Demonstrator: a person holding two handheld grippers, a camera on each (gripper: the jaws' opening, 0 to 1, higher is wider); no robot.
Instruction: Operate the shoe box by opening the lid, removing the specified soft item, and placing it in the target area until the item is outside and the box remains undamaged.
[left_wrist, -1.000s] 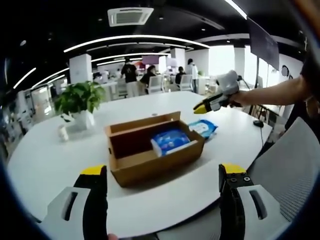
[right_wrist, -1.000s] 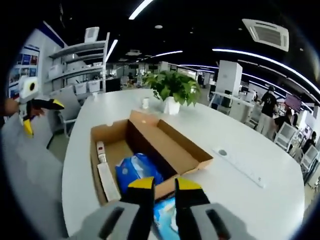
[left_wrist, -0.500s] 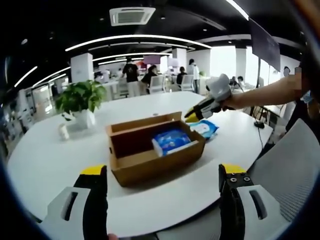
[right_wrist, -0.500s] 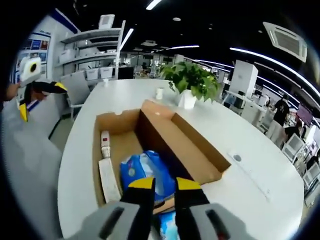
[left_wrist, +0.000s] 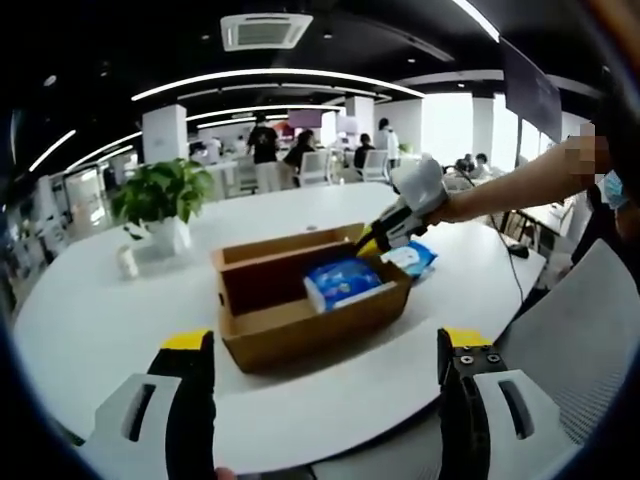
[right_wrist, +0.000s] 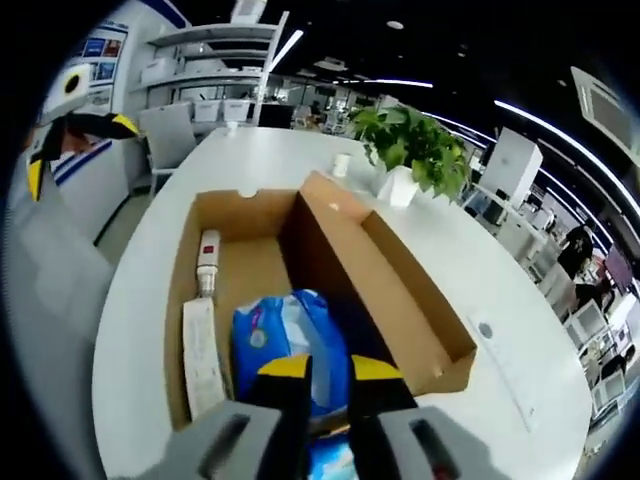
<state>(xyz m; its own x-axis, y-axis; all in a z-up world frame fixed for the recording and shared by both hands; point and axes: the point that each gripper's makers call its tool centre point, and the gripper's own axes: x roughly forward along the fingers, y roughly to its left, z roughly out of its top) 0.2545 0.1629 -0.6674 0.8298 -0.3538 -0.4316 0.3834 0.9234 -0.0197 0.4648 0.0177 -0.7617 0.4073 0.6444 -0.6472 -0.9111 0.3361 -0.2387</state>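
Note:
An open brown cardboard shoe box (left_wrist: 300, 310) lies on the round white table (left_wrist: 90, 320), its lid folded back. Inside sits a blue soft pack (left_wrist: 340, 280), seen from above as the blue pack (right_wrist: 285, 335) in the box (right_wrist: 400, 300). A second blue pack (left_wrist: 410, 258) lies on the table beside the box. My right gripper (right_wrist: 330, 368) is shut with nothing in it and hangs just above the boxed pack; it reaches in as the right gripper (left_wrist: 372, 242) over the box's far corner. My left gripper (left_wrist: 327, 340) is open wide, short of the table's near edge.
A potted plant (left_wrist: 160, 195) and a small white cup (left_wrist: 125, 265) stand behind the box. A white tube (right_wrist: 205, 265) and a flat white item (right_wrist: 200, 345) lie along the box's left side. Grey chairs ring the table; people stand far behind.
The right gripper has come in from the table's side and down over the box, closer to the blue pack. The left gripper has stayed still.

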